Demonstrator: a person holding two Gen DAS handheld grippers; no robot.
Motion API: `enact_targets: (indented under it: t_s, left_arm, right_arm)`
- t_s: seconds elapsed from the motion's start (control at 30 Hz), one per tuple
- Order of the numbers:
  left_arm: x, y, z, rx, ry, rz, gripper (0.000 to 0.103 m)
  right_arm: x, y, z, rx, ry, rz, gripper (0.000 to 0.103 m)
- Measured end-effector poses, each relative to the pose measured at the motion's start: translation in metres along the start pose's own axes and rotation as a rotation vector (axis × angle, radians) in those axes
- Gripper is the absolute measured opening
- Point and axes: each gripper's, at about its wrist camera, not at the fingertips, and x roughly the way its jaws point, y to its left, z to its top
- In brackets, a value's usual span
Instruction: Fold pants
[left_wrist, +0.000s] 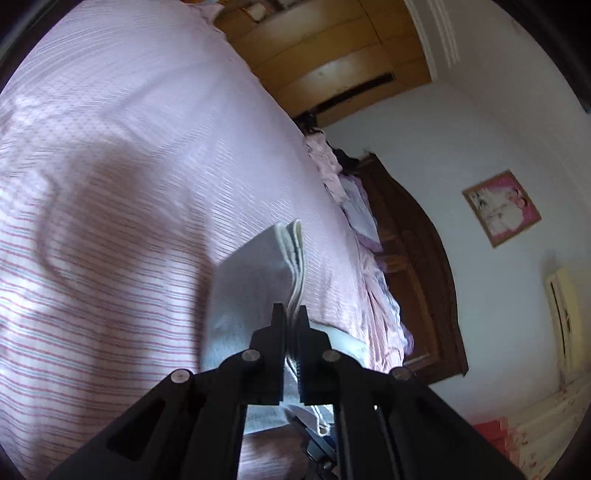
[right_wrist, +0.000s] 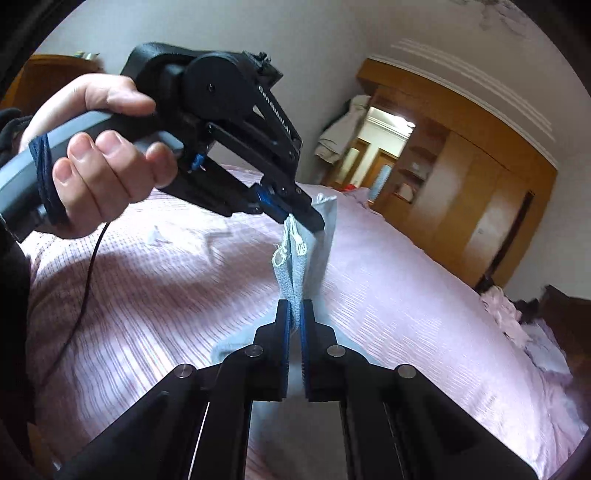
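both tongs are pinching the same edge of the light grey pants (right_wrist: 314, 240), lifted clear above a pink striped bed (right_wrist: 406, 295): the left gripper (right_wrist: 301, 218), held in a hand (right_wrist: 92, 155), grips the far corner, and the right gripper (right_wrist: 295, 314) grips the near one. the layered edge could slip free if the two pull apart too hard, and the hanging fabric may bunch when lowered.
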Motion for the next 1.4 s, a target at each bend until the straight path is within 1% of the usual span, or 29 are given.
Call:
enact_targets:
  t_s: [0.1,0.17,0.23,0.3,0.33,0.4,0.43,0.53,0.6,0.67,0.77,0.87,0.93,0.97,1.03,1.1,1.17,1.23,1.3,1.37,1.4]
  left_arm:
    - [0.015,-0.039,-0.01,0.065,0.02,0.001,0.004]
    - [0.025,-0.068,-0.02,0.117,0.013,-0.007,0.004]
    - [0.037,-0.088,-0.028,0.155,0.011,-0.017,0.004]
    - [0.056,-0.11,-0.036,0.179,0.019,-0.024,0.004]
    - [0.066,-0.118,-0.04,0.183,0.029,-0.04,0.004]
    - [0.09,-0.134,-0.047,0.177,0.062,-0.096,0.004]
    - [0.107,-0.142,-0.051,0.177,0.086,-0.107,0.004]
    - [0.156,-0.158,-0.061,0.177,0.15,-0.108,0.004]
    - [0.19,-0.172,-0.075,0.19,0.198,-0.097,0.004]
    - [0.218,-0.185,-0.09,0.229,0.239,-0.071,0.004]
    - [0.256,-0.203,-0.111,0.29,0.305,-0.036,0.004]
    - [0.284,-0.21,-0.121,0.318,0.349,-0.014,0.004]
    - [0.305,-0.217,-0.126,0.321,0.368,-0.008,0.004]
    - [0.322,-0.225,-0.126,0.319,0.375,-0.006,0.004]
    - [0.338,-0.228,-0.131,0.312,0.384,0.008,0.004]
    - [0.349,-0.227,-0.13,0.294,0.393,0.005,0.004]
    - [0.364,-0.229,-0.131,0.284,0.407,0.022,0.004]
    - [0.379,-0.23,-0.134,0.285,0.424,0.044,0.004]
    - [0.394,-0.232,-0.137,0.286,0.444,0.052,0.004]
    - [0.398,-0.234,-0.143,0.299,0.458,0.053,0.004]
    - [0.397,-0.235,-0.144,0.306,0.461,0.055,0.004]
  right_arm:
    - [-0.02,-0.022,-0.009,0.024,0.002,-0.035,0.0]
    - [-0.037,-0.039,-0.017,0.064,0.003,-0.047,0.0]
    - [-0.047,-0.06,-0.02,0.106,0.007,-0.056,0.0]
    - [-0.057,-0.079,-0.026,0.145,0.017,-0.071,0.0]
    - [-0.058,-0.095,-0.025,0.159,0.022,-0.078,0.0]
    - [-0.068,-0.119,-0.038,0.191,0.039,-0.104,0.0]
    - [-0.072,-0.125,-0.045,0.2,0.049,-0.119,0.0]
    - [-0.082,-0.145,-0.071,0.255,0.1,-0.171,0.0]
    - [-0.088,-0.161,-0.088,0.307,0.142,-0.201,0.0]
    - [-0.092,-0.176,-0.108,0.372,0.187,-0.227,0.0]
    - [-0.098,-0.202,-0.135,0.523,0.246,-0.249,0.0]
    - [-0.101,-0.227,-0.151,0.648,0.281,-0.258,0.0]
    - [-0.105,-0.24,-0.159,0.721,0.295,-0.264,0.0]
    - [-0.106,-0.249,-0.164,0.768,0.307,-0.265,0.0]
    - [-0.107,-0.264,-0.183,0.904,0.356,-0.258,0.0]
    - [-0.109,-0.272,-0.202,1.008,0.39,-0.239,0.0]
    - [-0.113,-0.278,-0.215,1.06,0.408,-0.249,0.0]
    - [-0.116,-0.28,-0.22,1.1,0.413,-0.238,0.0]
    - [-0.119,-0.283,-0.221,1.124,0.396,-0.217,0.0]
    - [-0.128,-0.287,-0.22,1.134,0.327,-0.194,0.0]
    - [-0.133,-0.288,-0.219,1.136,0.273,-0.165,0.004]
